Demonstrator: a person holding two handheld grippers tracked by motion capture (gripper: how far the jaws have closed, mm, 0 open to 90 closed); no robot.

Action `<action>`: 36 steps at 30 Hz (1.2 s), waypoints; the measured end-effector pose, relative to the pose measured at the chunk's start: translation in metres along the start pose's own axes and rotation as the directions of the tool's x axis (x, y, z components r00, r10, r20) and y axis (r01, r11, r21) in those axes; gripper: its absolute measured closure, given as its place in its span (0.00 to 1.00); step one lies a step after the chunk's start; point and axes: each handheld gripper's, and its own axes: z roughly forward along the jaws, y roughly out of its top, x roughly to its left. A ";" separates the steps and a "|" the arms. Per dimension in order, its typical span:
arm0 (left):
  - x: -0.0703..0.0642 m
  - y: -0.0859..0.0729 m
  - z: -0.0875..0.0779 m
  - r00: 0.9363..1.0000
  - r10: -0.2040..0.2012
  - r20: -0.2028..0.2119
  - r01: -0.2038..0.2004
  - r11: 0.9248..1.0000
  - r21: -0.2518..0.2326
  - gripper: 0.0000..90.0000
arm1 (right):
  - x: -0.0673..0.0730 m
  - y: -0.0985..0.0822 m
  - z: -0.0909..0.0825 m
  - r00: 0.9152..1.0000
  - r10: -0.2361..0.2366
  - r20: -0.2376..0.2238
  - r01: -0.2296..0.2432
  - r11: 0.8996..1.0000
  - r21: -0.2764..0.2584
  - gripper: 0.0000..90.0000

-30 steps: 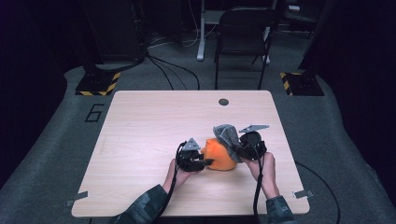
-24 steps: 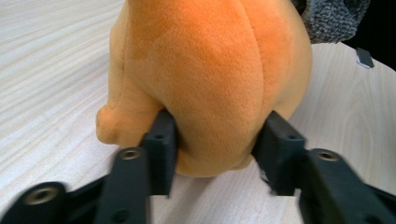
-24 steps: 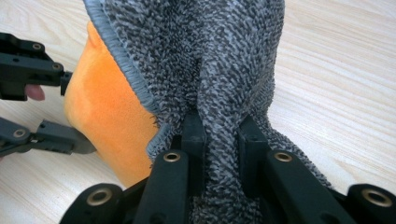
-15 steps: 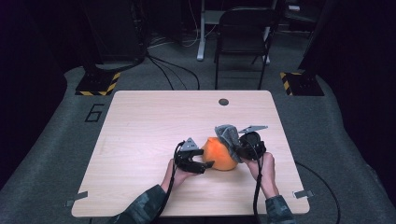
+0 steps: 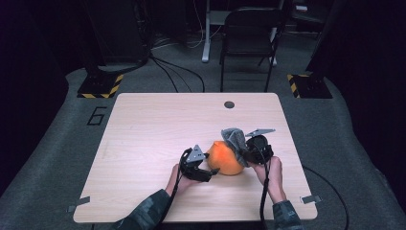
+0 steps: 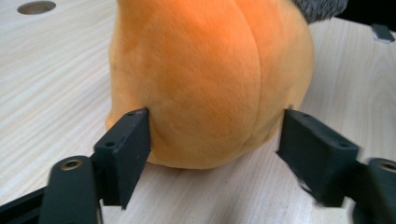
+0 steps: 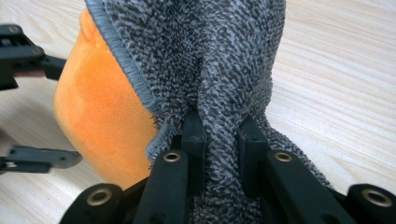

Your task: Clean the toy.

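Observation:
A round orange plush (image 5: 227,159) lies on the wooden table (image 5: 158,124) with a grey fuzzy cloth (image 5: 233,137) draped over its right side. My right gripper (image 5: 246,151) is shut on a bunched fold of that cloth (image 7: 219,60), right beside the plush (image 7: 102,121). My left gripper (image 5: 210,170) sits at the plush's left. Its jaws opened wide and have just been closing a little, and they straddle the plush (image 6: 210,79). One pad (image 6: 133,135) brushes the plush and the other (image 6: 317,149) stands off it.
A round cable hole (image 5: 229,104) sits near the table's far edge. A dark chair (image 5: 249,33) stands behind the table. Tape tabs (image 5: 307,199) mark the front corners. Bare wood stretches left and behind the plush.
The left gripper's jaws have spread apart around the plush's left side. The right gripper and the cloth have stayed put.

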 end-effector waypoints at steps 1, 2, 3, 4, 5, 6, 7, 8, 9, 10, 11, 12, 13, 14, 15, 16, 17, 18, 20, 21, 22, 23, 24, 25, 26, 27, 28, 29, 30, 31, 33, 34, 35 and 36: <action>-0.001 0.000 0.000 1.000 0.015 -0.017 -0.015 1.000 -0.004 0.34 | 0.000 0.000 0.000 1.000 0.005 -0.002 -0.005 1.000 0.002 0.86; -0.002 0.000 0.000 1.000 0.013 -0.018 -0.013 1.000 -0.004 0.39 | 0.000 0.000 0.000 1.000 0.006 0.000 -0.006 1.000 0.003 0.86; -0.002 0.000 0.000 1.000 0.011 -0.016 -0.011 1.000 -0.011 0.42 | -0.002 0.000 0.001 1.000 0.001 0.000 -0.001 1.000 0.000 0.86; -0.002 0.000 0.000 1.000 0.011 -0.019 -0.011 1.000 -0.012 0.45 | -0.002 -0.001 0.001 1.000 0.014 -0.002 -0.014 1.000 -0.001 0.86; -0.003 0.000 0.000 1.000 0.014 -0.024 -0.014 1.000 -0.012 0.50 | -0.004 -0.001 0.001 1.000 0.013 -0.002 -0.013 1.000 -0.002 0.86; -0.003 0.000 0.000 1.000 0.013 -0.019 -0.013 1.000 -0.016 0.56 | -0.004 -0.002 0.001 1.000 0.024 -0.008 -0.024 1.000 0.000 0.86; -0.005 0.000 0.001 0.999 0.015 -0.032 -0.015 1.000 -0.014 0.60 | -0.005 -0.002 0.002 1.000 0.021 -0.006 -0.021 1.000 -0.002 0.86; -0.005 0.000 0.001 0.999 0.015 -0.039 -0.015 1.000 -0.014 0.65 | -0.005 -0.002 0.002 1.000 0.027 -0.006 -0.027 1.000 0.001 0.86; -0.005 0.000 0.002 0.999 0.019 -0.039 -0.019 1.000 -0.014 0.70 | -0.005 -0.002 0.002 0.999 0.033 -0.006 -0.033 0.999 -0.002 0.86; -0.006 0.000 0.002 0.999 0.008 -0.043 -0.009 1.000 -0.015 0.73 | -0.005 -0.002 0.002 1.000 0.029 -0.005 -0.029 1.000 -0.002 0.86; -0.006 0.000 0.002 0.999 0.002 -0.046 -0.002 1.000 -0.015 0.75 | -0.005 -0.002 0.003 1.000 0.027 -0.005 -0.027 1.000 -0.006 0.86; -0.006 0.000 0.002 0.999 0.001 -0.045 -0.002 1.000 -0.016 0.77 | -0.006 -0.002 0.003 1.000 0.025 -0.005 -0.026 1.000 -0.009 0.86; -0.006 0.000 0.002 0.999 0.000 -0.047 0.000 1.000 -0.016 0.78 | -0.006 -0.002 0.002 1.000 0.024 -0.005 -0.024 1.000 -0.010 0.86; -0.006 0.000 0.002 0.999 0.002 -0.049 -0.002 1.000 -0.016 0.79 | -0.006 -0.002 0.002 1.000 0.027 -0.006 -0.027 1.000 -0.013 0.86; -0.006 0.000 0.002 0.999 -0.003 -0.048 0.002 1.000 -0.016 0.79 | -0.006 -0.002 0.001 1.000 0.025 -0.007 -0.025 0.999 -0.020 0.86; -0.007 0.000 0.002 0.999 -0.004 -0.050 0.003 1.000 -0.014 0.80 | -0.006 -0.002 0.000 1.000 0.023 -0.008 -0.023 0.999 -0.022 0.86; -0.007 0.000 0.001 0.999 -0.005 -0.048 0.005 1.000 -0.012 0.80 | -0.005 -0.002 -0.002 1.000 0.020 -0.007 -0.020 0.999 -0.028 0.86; -0.007 0.000 0.001 0.999 -0.002 -0.052 0.001 1.000 -0.013 0.81 | -0.005 -0.002 -0.003 1.000 0.021 -0.005 -0.021 0.999 -0.031 0.86; -0.006 0.000 0.001 0.999 -0.009 -0.051 0.008 1.000 -0.011 0.81 | -0.005 -0.001 -0.005 1.000 0.024 -0.007 -0.024 0.999 -0.041 0.86; -0.005 0.000 0.001 0.999 -0.016 -0.051 0.015 1.000 -0.013 0.81 | -0.005 0.000 -0.007 1.000 0.028 -0.009 -0.028 0.999 -0.045 0.86; -0.006 0.000 0.001 0.999 -0.020 -0.051 0.019 1.000 -0.015 0.81 | -0.006 0.001 -0.010 1.000 0.026 -0.004 -0.026 0.998 -0.055 0.86; -0.005 0.000 0.001 0.999 -0.021 -0.050 0.020 1.000 -0.014 0.81 | -0.006 0.002 -0.013 1.000 0.028 -0.008 -0.028 0.998 -0.065 0.86; -0.005 0.000 0.000 0.999 -0.026 -0.048 0.025 1.000 -0.013 0.81 | -0.006 0.003 -0.018 0.999 0.039 -0.014 -0.040 0.996 -0.074 0.86; -0.005 0.000 0.000 0.999 -0.029 -0.045 0.029 0.999 -0.014 0.81 | -0.006 0.004 -0.022 1.000 0.024 -0.011 -0.025 0.996 -0.088 0.86; -0.005 0.000 0.000 0.998 -0.031 -0.047 0.030 0.999 -0.013 0.81 | -0.005 0.005 -0.027 1.000 0.022 -0.017 -0.024 0.995 -0.099 0.86; -0.005 0.001 0.000 0.998 -0.022 -0.051 0.021 1.000 -0.014 0.81 | -0.003 0.006 -0.031 1.000 0.016 -0.025 -0.019 0.993 -0.114 0.86; -0.007 0.000 0.000 0.998 -0.028 -0.049 0.027 0.999 -0.017 0.81 | 0.001 0.009 -0.036 0.999 0.010 -0.037 -0.014 0.992 -0.124 0.86; -0.008 0.001 0.000 0.998 -0.030 -0.048 0.029 0.999 -0.015 0.81 | 0.006 0.011 -0.040 0.999 0.001 -0.045 -0.007 0.991 -0.134 0.86; -0.007 0.001 0.000 0.998 -0.020 -0.053 0.019 1.000 -0.013 0.81 | 0.012 0.013 -0.043 0.998 -0.014 -0.057 0.006 0.990 -0.142 0.86; -0.008 0.001 0.000 0.998 -0.024 -0.052 0.023 1.000 -0.013 0.81 | 0.016 0.014 -0.044 0.997 -0.025 -0.071 0.014 0.989 -0.147 0.86; -0.007 0.002 0.000 0.998 -0.027 -0.056 0.027 0.999 -0.018 0.81 | 0.029 0.017 -0.043 0.994 -0.051 -0.092 0.038 0.989 -0.145 0.86; -0.007 0.002 0.000 0.998 -0.030 -0.052 0.029 0.999 -0.016 0.81 | 0.035 0.018 -0.039 0.992 -0.071 -0.102 0.057 0.989 -0.137 0.86; -0.007 0.002 0.000 0.998 -0.035 -0.053 0.034 0.999 -0.019 0.81 | 0.040 0.018 -0.034 0.991 -0.074 -0.108 0.061 0.991 -0.122 0.86; -0.007 0.002 0.000 0.998 -0.040 -0.050 0.039 0.999 -0.017 0.81 | 0.042 0.017 -0.028 0.991 -0.084 -0.108 0.073 0.992 -0.106 0.86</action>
